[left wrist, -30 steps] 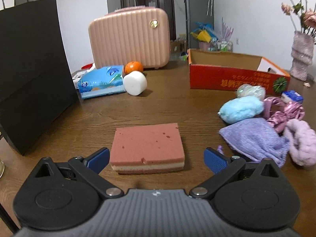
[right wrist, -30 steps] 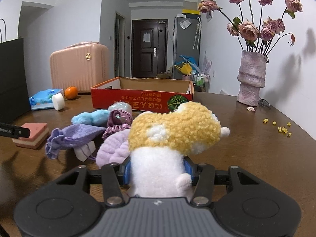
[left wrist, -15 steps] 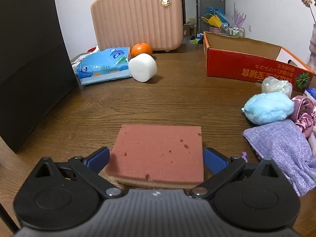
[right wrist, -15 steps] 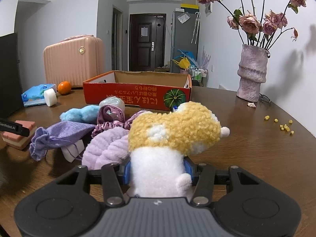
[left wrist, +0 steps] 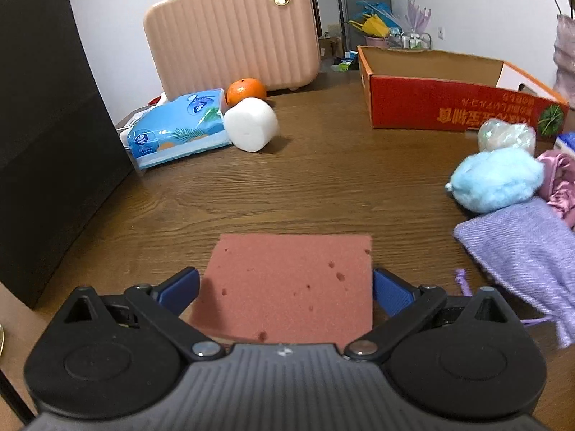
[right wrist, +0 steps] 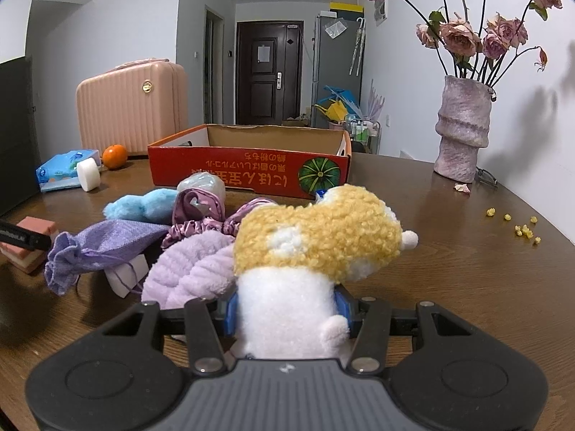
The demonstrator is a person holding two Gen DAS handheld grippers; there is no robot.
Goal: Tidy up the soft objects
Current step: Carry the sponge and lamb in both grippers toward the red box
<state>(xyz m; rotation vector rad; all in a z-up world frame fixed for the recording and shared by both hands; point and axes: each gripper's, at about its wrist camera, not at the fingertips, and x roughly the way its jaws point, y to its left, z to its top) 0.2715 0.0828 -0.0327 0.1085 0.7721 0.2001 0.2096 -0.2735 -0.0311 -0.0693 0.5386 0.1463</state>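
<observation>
A pink sponge (left wrist: 291,262) lies flat on the wooden table (left wrist: 323,186). My left gripper (left wrist: 284,283) is open and straddles it, one blue pad at each side edge; I see no squeeze on the foam. The sponge (right wrist: 36,224) also shows at the far left of the right wrist view. My right gripper (right wrist: 287,309) is shut on a yellow and white plush toy (right wrist: 320,237), held above the table in front of the open red cardboard box (right wrist: 248,170). A light blue fluffy ball (left wrist: 496,179), a purple knit pouch (left wrist: 521,251) and a lilac plush piece (right wrist: 194,273) lie heaped beside it.
A black paper bag (left wrist: 46,136) stands along the left. At the back are a pink suitcase (left wrist: 233,28), an orange (left wrist: 246,89), a blue tissue pack (left wrist: 176,133) and a white foam cylinder (left wrist: 251,127). On the right stands a vase of roses (right wrist: 461,129), with yellow crumbs (right wrist: 521,228) near it.
My left gripper has moved forward and down, so the sponge now lies between its fingers instead of ahead of them. My right gripper, still gripping the plush toy, has drifted slightly toward the box.
</observation>
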